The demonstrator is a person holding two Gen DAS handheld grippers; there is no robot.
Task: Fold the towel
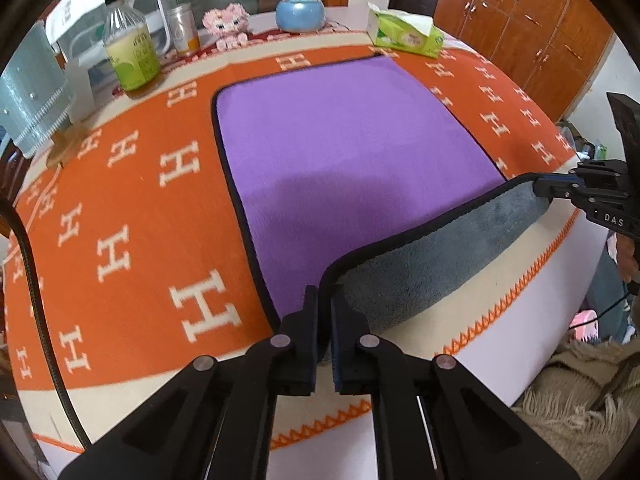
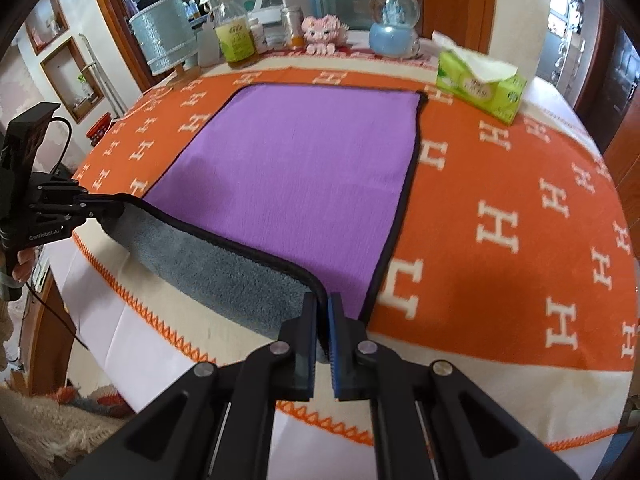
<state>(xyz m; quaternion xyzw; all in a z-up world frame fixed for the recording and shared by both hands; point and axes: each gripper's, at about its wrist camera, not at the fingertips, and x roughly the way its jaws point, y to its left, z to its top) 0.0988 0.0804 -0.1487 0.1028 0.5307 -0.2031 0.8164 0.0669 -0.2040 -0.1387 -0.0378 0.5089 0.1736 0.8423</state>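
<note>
A purple towel [image 1: 344, 148] with black trim and a grey underside lies spread on the orange H-patterned cloth; it also shows in the right wrist view [image 2: 296, 168]. My left gripper [image 1: 326, 300] is shut on the towel's near left corner. My right gripper [image 2: 323, 304] is shut on the near right corner. The near edge is lifted between them, showing the grey underside [image 1: 432, 256]. The right gripper shows in the left wrist view [image 1: 540, 190], and the left gripper in the right wrist view [image 2: 116, 206].
At the table's far edge stand a green tissue box [image 1: 404, 32], a blue snow globe [image 1: 300, 4], a pink toy [image 1: 226, 24], a bottle of yellow liquid [image 1: 130, 48] and a grey lampshade [image 1: 32, 92]. A shaggy rug [image 1: 572, 408] lies below the table.
</note>
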